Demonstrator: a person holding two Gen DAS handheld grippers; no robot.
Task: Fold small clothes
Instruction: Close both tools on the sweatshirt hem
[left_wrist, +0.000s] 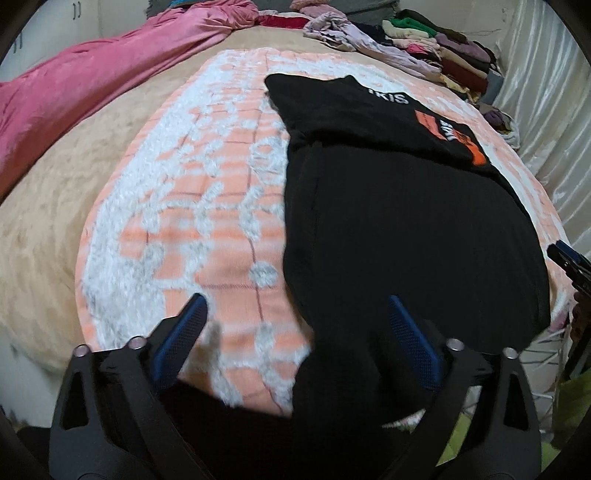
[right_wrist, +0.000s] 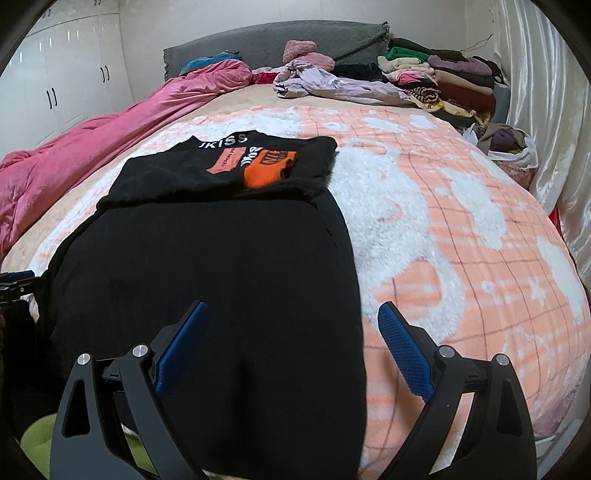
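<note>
A black ribbed garment (left_wrist: 406, 229) (right_wrist: 203, 266) lies flat on the orange-and-white blanket (left_wrist: 203, 221) (right_wrist: 443, 240), its near end hanging toward me. A folded black top with orange patches and white lettering (left_wrist: 388, 110) (right_wrist: 229, 162) rests across its far end. My left gripper (left_wrist: 295, 306) is open over the garment's near left edge, with cloth and blanket between its blue pads and no pad pressing. My right gripper (right_wrist: 293, 308) is open over the near right edge in the same way. Each gripper shows at the other view's edge: the right gripper (left_wrist: 569, 258), the left gripper (right_wrist: 14, 282).
A pink duvet (left_wrist: 92, 81) (right_wrist: 74, 147) runs along the bed's left side. Stacked folded clothes (left_wrist: 454, 51) (right_wrist: 443, 77) and a crumpled lilac garment (left_wrist: 351, 33) (right_wrist: 325, 83) sit at the far end. A bag of clothes (right_wrist: 513, 147) and a pale curtain (right_wrist: 546, 110) border the right.
</note>
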